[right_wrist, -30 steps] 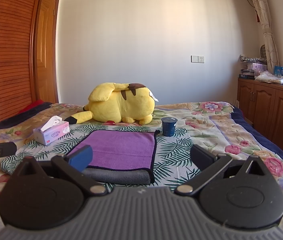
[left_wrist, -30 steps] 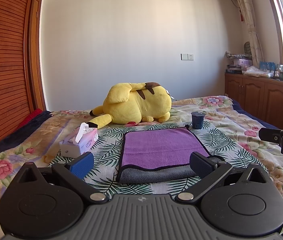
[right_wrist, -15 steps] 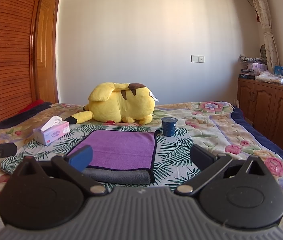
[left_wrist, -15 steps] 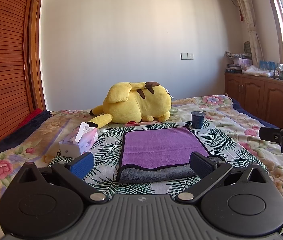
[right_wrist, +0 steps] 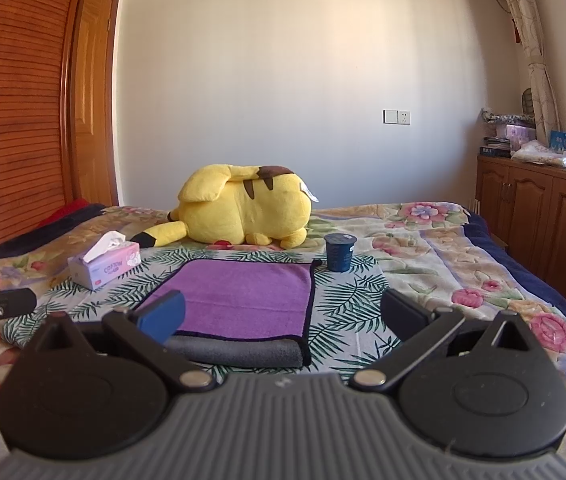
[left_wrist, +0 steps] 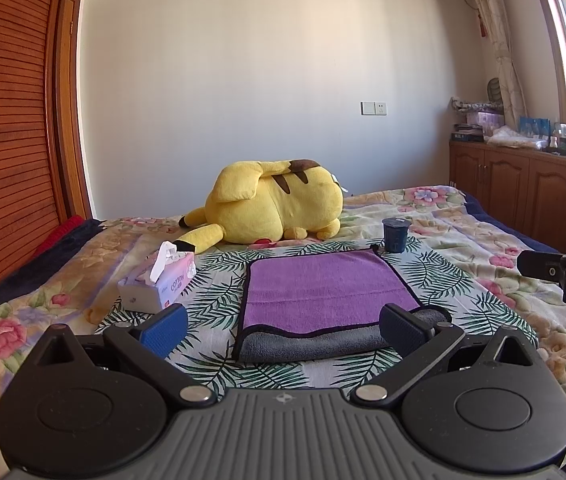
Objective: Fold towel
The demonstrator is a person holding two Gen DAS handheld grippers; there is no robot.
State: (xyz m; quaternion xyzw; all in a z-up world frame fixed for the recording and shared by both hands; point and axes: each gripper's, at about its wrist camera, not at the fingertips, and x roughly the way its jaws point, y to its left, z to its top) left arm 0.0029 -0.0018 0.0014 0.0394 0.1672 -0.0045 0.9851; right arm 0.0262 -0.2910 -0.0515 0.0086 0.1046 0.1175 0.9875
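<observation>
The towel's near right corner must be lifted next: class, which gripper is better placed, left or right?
Right, probably. The right gripper is open, with that corner of the towel between its fingers; the left gripper faces the towel's left and middle.

black linkage fingers [left_wrist: 165, 326], blue pads, silver pivot screws, ribbed grey body.

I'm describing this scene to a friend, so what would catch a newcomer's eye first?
The big yellow plush lying at the far side of the floral bed. In front of it, a purple towel lies folded flat, with a tissue box to its left and a dark cup at its far right corner.
</observation>
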